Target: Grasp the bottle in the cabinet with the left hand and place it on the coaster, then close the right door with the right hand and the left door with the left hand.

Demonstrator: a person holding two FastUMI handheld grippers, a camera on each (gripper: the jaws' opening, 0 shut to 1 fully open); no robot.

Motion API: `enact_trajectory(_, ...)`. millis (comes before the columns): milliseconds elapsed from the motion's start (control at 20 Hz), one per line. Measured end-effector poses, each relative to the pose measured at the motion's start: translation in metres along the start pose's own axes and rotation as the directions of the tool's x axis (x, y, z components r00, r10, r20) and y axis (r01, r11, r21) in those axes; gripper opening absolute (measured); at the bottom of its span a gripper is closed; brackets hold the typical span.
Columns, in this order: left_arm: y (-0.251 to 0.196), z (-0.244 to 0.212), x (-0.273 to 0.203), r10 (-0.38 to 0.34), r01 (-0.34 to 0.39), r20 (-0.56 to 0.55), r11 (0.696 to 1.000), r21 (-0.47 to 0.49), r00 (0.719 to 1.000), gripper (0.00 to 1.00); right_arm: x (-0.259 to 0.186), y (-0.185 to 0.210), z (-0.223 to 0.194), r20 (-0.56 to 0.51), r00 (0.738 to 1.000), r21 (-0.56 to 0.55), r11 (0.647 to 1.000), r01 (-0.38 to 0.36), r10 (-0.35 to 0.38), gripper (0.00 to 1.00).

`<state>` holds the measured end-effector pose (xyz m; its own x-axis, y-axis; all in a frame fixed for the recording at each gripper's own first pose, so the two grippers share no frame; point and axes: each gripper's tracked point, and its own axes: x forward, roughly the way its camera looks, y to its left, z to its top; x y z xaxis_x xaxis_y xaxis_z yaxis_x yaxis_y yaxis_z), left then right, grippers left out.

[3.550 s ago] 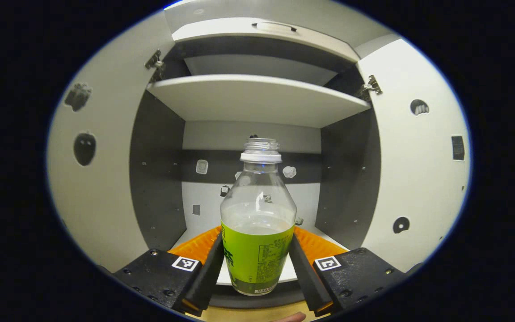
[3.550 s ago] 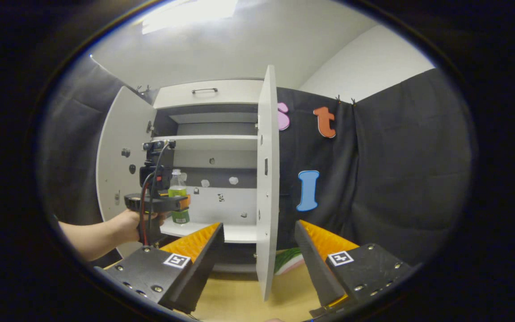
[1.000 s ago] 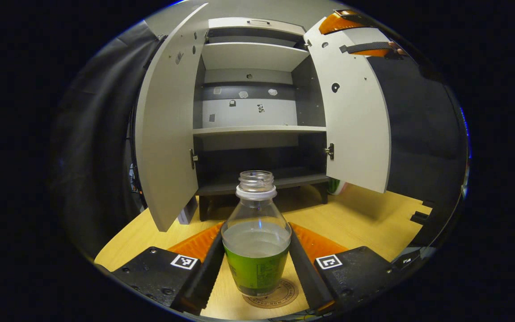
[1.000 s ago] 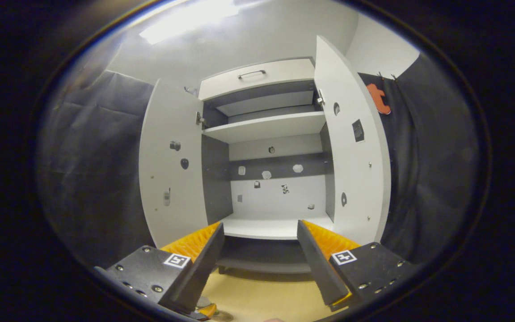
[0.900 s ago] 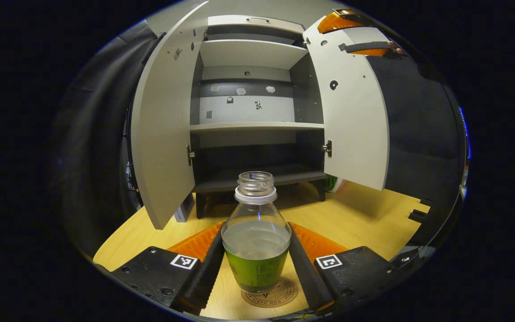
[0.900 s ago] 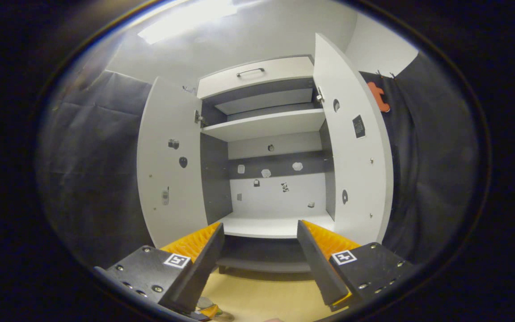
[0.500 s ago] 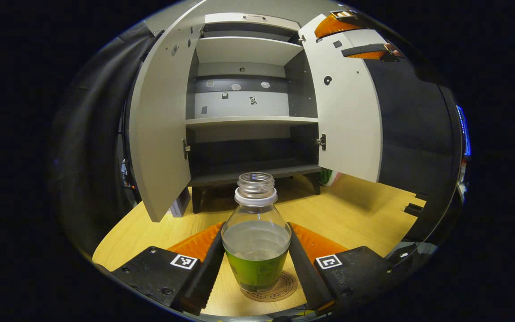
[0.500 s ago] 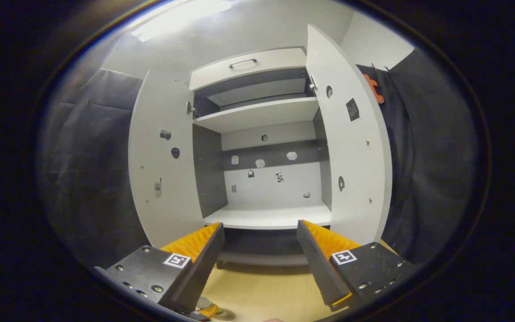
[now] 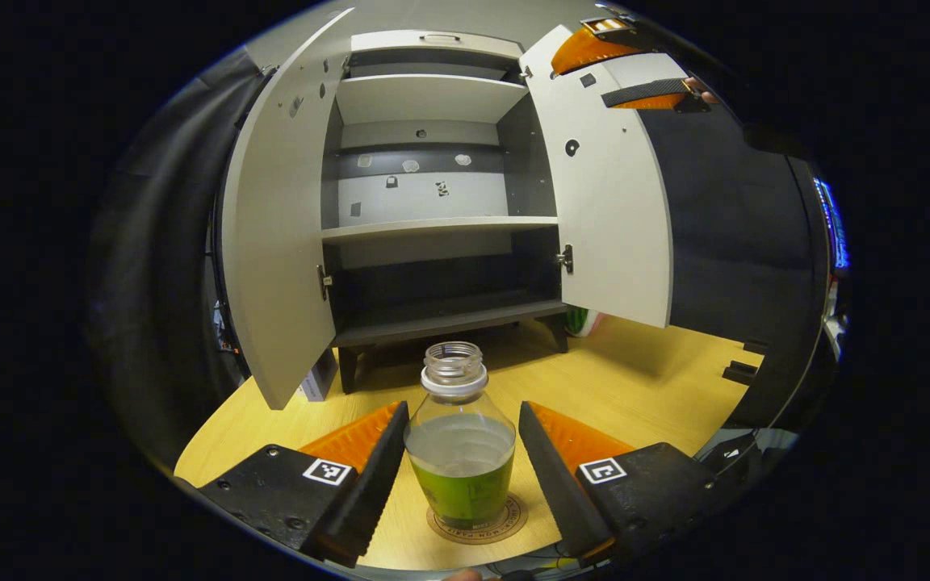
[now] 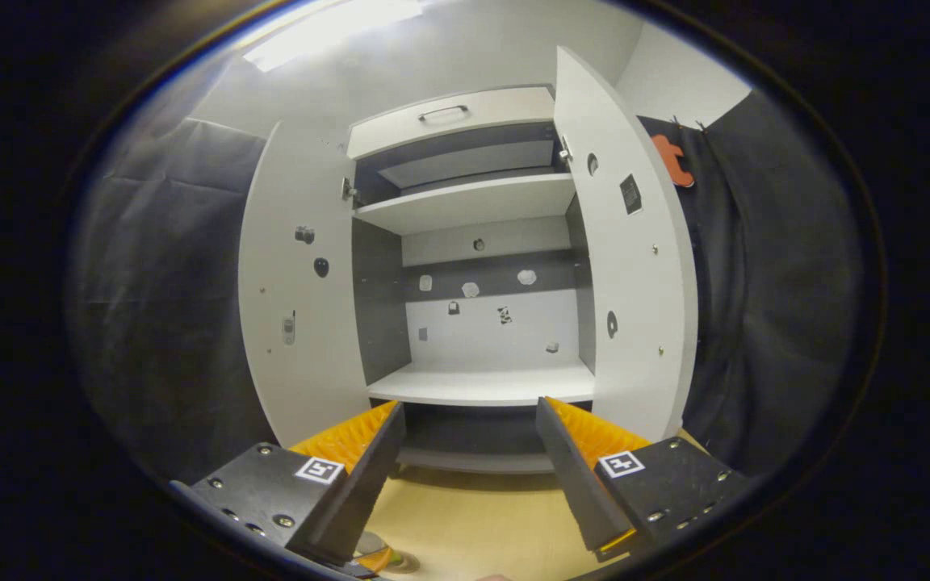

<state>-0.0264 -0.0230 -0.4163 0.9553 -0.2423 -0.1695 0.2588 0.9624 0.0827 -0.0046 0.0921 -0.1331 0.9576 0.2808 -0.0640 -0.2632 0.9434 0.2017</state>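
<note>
Left gripper view: the bottle (image 9: 459,452) stands upright on the round coaster (image 9: 477,522), which lies on the wooden table (image 9: 643,387) near its front edge. The left gripper (image 9: 462,472) has its fingers spread, one on each side of the bottle, with a narrow gap between each finger and the bottle's wall; neither finger touches it. The bottle has no cap and holds liquid to about its shoulder. Behind it stands the cabinet (image 9: 433,186), its left door (image 9: 275,242) and right door (image 9: 606,202) both swung wide open toward the viewer. An open stretch of table lies between the bottle and the doors' lower edges. The right gripper (image 9: 630,68) shows at the upper right, near the top outer edge of the right door; whether it touches the door cannot be told.

Right gripper view: the right gripper (image 10: 469,476) has its fingers apart and holds nothing. It faces the open cabinet (image 10: 473,242), with the right door (image 10: 634,282) standing edge-on just to its right and the left door (image 10: 295,298) farther off.
</note>
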Motion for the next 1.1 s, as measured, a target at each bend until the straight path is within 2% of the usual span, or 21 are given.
enact_trajectory(200, 0.002, 0.012, -0.006, 0.009, -0.009, -0.003, 1.000, 0.019, 1.000, 0.94, -0.006, -0.008, 0.003, 0.013, 1.000, 0.002, 1.000, 0.012, -0.012, 0.99)
enact_trajectory(350, 0.001, 0.033, -0.012, 0.002, -0.002, -0.005, 1.000, 0.016, 1.000, 0.94, -0.013, -0.016, 0.004, 0.020, 0.999, 0.010, 1.000, 0.025, -0.025, 0.99)
enact_trajectory(700, -0.005, 0.124, -0.025, 0.000, 0.004, 0.051, 0.997, -0.076, 0.999, 0.94, -0.029, -0.041, 0.018, 0.057, 0.996, -0.005, 0.998, 0.066, -0.065, 0.99)
enact_trajectory(750, -0.004, 0.137, -0.026, 0.001, 0.004, 0.059, 0.997, -0.077, 0.998, 0.96, -0.032, -0.046, 0.022, 0.064, 0.995, -0.009, 0.997, 0.073, -0.073, 0.99)
enact_trajectory(800, -0.003, 0.152, -0.026, 0.010, -0.005, 0.066, 0.997, -0.072, 0.998, 0.94, -0.035, -0.051, 0.026, 0.071, 0.994, -0.018, 0.997, 0.080, -0.078, 0.99)
enact_trajectory(850, 0.002, 0.164, -0.027, 0.029, -0.025, 0.062, 0.998, -0.065, 0.998, 0.94, -0.038, -0.057, 0.031, 0.083, 0.993, -0.031, 0.995, 0.090, -0.087, 0.99)
enact_trajectory(900, 0.006, 0.177, -0.029, 0.048, -0.043, 0.065, 0.997, -0.065, 0.997, 0.94, -0.040, -0.065, 0.036, 0.094, 0.991, -0.048, 0.994, 0.099, -0.094, 0.94)
enact_trajectory(950, 0.008, 0.194, -0.030, 0.059, -0.053, 0.075, 0.996, -0.073, 0.995, 0.94, -0.043, -0.072, 0.041, 0.107, 0.989, -0.064, 0.992, 0.105, -0.098, 0.94)
enact_trajectory(1000, 0.008, 0.208, -0.030, 0.065, -0.058, 0.082, 0.995, -0.079, 0.995, 0.94, -0.045, -0.082, 0.046, 0.116, 0.987, -0.075, 0.990, 0.116, -0.107, 0.99)
enact_trajectory(1100, 0.013, 0.238, -0.032, 0.070, -0.062, 0.106, 0.995, -0.078, 0.992, 0.94, -0.049, -0.108, 0.054, 0.126, 0.981, -0.107, 0.982, 0.159, -0.145, 0.99)
